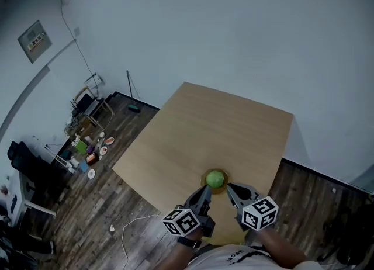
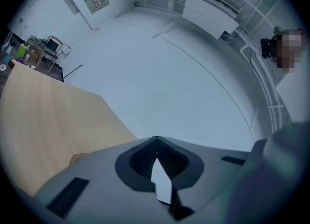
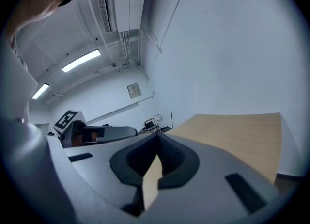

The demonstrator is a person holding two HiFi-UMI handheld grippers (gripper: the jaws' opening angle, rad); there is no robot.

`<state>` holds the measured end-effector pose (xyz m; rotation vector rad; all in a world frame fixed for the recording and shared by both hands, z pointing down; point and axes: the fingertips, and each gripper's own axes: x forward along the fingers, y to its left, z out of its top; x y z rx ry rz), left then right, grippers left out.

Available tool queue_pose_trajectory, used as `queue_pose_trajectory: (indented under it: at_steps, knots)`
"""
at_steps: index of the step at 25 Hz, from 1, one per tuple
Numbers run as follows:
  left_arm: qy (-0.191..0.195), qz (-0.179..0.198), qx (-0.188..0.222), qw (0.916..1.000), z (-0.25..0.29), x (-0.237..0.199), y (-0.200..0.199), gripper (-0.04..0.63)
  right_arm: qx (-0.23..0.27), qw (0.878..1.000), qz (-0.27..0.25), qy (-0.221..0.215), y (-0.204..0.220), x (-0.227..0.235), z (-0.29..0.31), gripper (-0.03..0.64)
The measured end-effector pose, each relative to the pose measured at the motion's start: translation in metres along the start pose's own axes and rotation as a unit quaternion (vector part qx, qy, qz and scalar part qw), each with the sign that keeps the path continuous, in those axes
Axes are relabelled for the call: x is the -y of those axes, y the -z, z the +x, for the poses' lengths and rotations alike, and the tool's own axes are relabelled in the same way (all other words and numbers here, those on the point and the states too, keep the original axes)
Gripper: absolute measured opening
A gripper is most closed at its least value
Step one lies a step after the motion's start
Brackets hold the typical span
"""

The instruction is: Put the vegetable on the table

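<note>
A round green vegetable (image 1: pixel 215 178) sits in a shallow yellowish dish (image 1: pixel 224 187) near the front edge of the light wooden table (image 1: pixel 210 134). My left gripper (image 1: pixel 205 189) is just left of the dish and my right gripper (image 1: pixel 229 187) just right of it, both pointing toward it and apart from the vegetable. Each is shut with nothing between its jaws. The left gripper view shows its closed tips (image 2: pixel 156 143) against the wall, with a sliver of the dish (image 2: pixel 77 158) at the left. In the right gripper view the closed tips (image 3: pixel 157 140) point over the table (image 3: pixel 237 131).
The table's far corner stands close to the white wall (image 1: pixel 234 35). On the wooden floor at the left are chairs and a rack with small items (image 1: pixel 87 143), a broom (image 1: pixel 132 94) against the wall, and a white cable (image 1: pixel 131 228).
</note>
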<state>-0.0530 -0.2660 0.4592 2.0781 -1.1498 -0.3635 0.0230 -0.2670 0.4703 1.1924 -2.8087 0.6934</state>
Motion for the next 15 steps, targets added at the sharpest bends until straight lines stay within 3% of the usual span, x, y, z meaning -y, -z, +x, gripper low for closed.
queue_pose_trajectory:
  at_steps: [15]
  knots:
    - [0.003, 0.003, -0.002, 1.0, 0.0058, 0.0043, -0.0006, 0.012, 0.006, 1.0, -0.002, 0.004, -0.0038, 0.0021, -0.0008, 0.014]
